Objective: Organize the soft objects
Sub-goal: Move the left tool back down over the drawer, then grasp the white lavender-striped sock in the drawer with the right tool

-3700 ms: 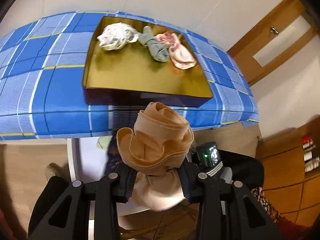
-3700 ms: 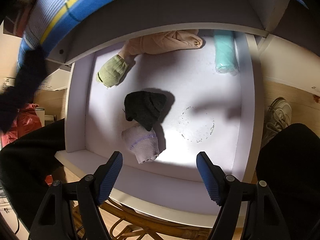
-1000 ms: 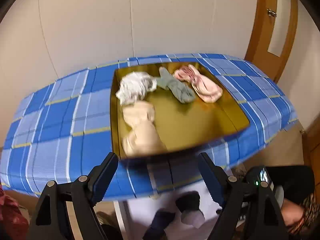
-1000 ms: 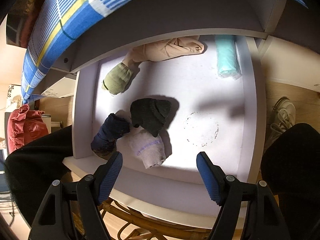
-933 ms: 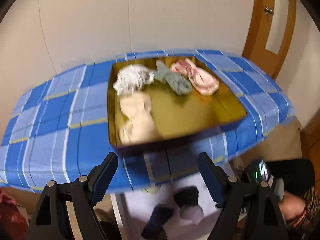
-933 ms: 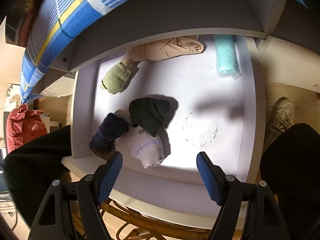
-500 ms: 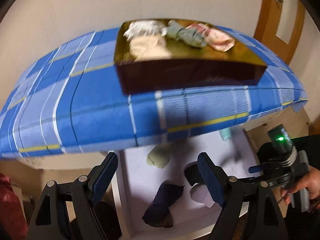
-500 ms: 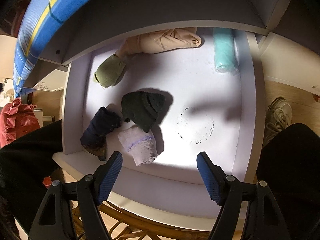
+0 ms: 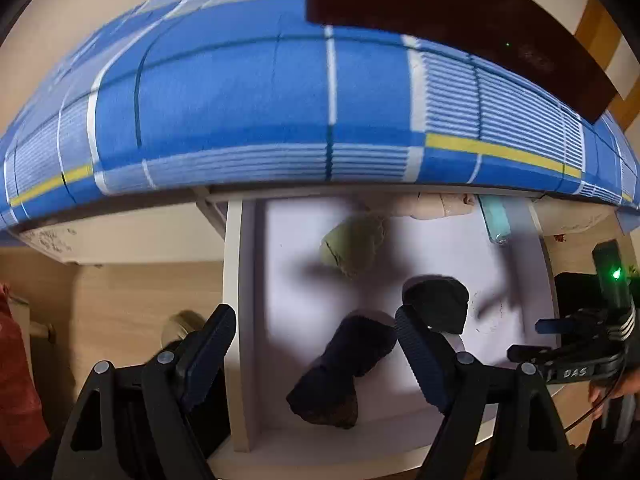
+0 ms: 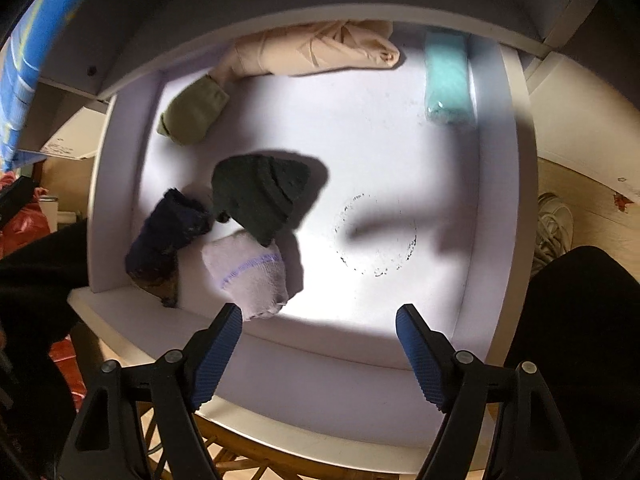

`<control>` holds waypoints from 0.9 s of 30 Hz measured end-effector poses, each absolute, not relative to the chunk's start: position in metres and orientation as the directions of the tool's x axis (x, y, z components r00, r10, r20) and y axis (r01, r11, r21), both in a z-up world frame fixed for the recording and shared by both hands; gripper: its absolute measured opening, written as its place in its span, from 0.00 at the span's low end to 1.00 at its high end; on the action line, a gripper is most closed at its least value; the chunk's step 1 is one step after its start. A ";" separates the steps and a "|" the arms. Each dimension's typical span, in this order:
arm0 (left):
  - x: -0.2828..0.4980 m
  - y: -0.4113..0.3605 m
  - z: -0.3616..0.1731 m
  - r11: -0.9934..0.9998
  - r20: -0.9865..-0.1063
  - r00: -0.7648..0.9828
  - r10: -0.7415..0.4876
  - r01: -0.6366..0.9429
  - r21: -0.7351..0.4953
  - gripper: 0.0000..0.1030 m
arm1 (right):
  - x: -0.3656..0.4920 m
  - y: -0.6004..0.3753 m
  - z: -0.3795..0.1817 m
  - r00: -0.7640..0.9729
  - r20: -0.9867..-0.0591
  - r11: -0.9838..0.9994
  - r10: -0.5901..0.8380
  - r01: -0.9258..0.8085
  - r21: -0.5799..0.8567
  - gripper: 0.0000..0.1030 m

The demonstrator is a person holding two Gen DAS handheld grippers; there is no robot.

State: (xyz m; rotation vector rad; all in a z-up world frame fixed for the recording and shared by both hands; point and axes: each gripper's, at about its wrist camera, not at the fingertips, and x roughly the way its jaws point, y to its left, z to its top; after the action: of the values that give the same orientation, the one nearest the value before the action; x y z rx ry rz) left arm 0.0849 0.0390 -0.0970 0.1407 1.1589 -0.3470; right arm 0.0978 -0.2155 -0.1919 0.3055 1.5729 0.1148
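Left wrist view: left gripper [image 9: 316, 330] with jaws wide apart and empty, poised over the white drawer [image 9: 234, 320]; navy sock bundle [image 9: 346, 368] lying between the fingertips but lower, untouched; black knit bundle [image 9: 438, 302] just past the right fingertip; olive roll [image 9: 352, 246] farther back.

Right wrist view: right gripper [image 10: 318, 336] spread apart, holding nothing, above the drawer's front edge; lilac sock bundle [image 10: 248, 272] just beyond the left fingertip, touching the navy and black bundles; beige roll [image 10: 316, 50] and teal roll [image 10: 446, 80] along the back.
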 end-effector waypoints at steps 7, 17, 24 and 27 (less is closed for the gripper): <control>0.084 0.049 -0.093 0.942 -0.906 0.352 -0.234 0.312 -0.121 0.81 | 0.098 -0.195 -0.201 -0.005 -0.964 0.962 0.267 0.059 0.267 0.78; 0.084 0.056 -0.088 0.944 -0.901 0.346 -0.263 0.284 -0.167 0.81 | 0.109 -0.150 -0.240 -0.065 -0.969 0.971 0.239 0.001 0.240 0.78; 0.086 0.059 -0.091 0.945 -0.903 0.328 -0.279 0.263 -0.196 0.81 | 0.112 -0.135 -0.267 -0.107 -0.971 0.977 0.212 0.022 0.211 0.78; 0.086 0.058 -0.092 0.944 -0.903 0.325 -0.281 0.264 -0.198 0.81 | 0.114 -0.130 -0.272 -0.106 -0.973 0.979 0.205 0.020 0.204 0.77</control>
State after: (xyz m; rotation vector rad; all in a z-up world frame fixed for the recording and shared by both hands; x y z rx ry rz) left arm 0.0861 0.0583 -0.0922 -0.0161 1.1874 -0.3570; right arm 0.1136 -0.1297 -0.2716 0.1713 1.6722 0.1571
